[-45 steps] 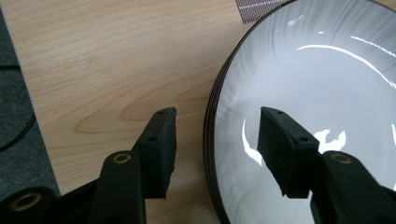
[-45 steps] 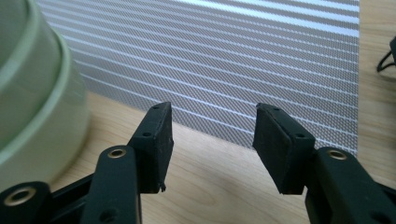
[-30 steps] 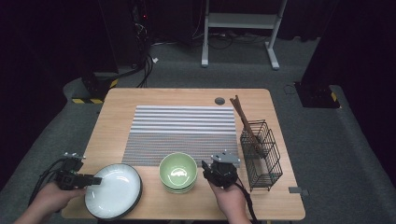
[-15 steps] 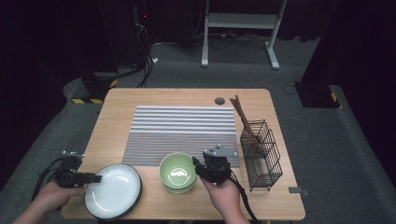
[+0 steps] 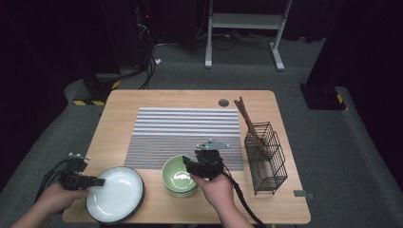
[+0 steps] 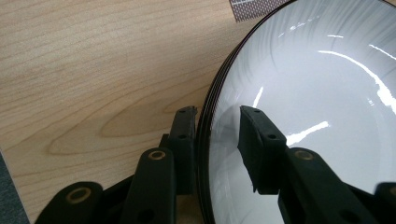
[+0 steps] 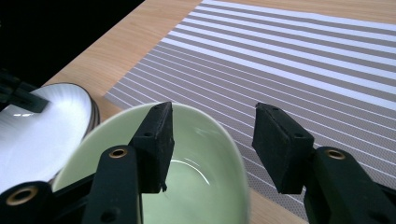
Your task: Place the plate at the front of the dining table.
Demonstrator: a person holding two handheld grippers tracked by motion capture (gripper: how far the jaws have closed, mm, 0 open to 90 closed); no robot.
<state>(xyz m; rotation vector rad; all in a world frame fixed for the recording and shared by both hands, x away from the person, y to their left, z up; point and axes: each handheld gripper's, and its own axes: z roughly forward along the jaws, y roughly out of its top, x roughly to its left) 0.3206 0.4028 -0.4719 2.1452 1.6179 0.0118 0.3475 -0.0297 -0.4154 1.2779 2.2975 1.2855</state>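
A white, dark-rimmed plate [image 5: 116, 194] tops a short stack at the table's front left. My left gripper [image 5: 97, 182] straddles its left rim [image 6: 205, 107]. One jaw is outside the rim and the other is over the glossy face [image 6: 317, 93]. The jaws have just been closing, a gap still shows, and the left gripper [image 6: 217, 112] is open. A pale green bowl [image 5: 178, 175] tops a stack at the front centre. My right gripper [image 5: 187, 164] is open over the bowl's right rim and has just been opening. In the right gripper view its [image 7: 212, 109] one jaw is inside the bowl [image 7: 196, 186] and the other outside.
A grey and white striped placemat [image 5: 187, 128] covers the table's middle. A black wire basket [image 5: 266, 156] stands at the right with wooden sticks [image 5: 247, 118] leaning out of it. A small dark disc [image 5: 223, 102] lies near the far edge. The table's front edge is close to both hands.
My right gripper has moved left from beside the green bowl to over its right rim, rising a little. The left gripper has stayed at the plate's edge.
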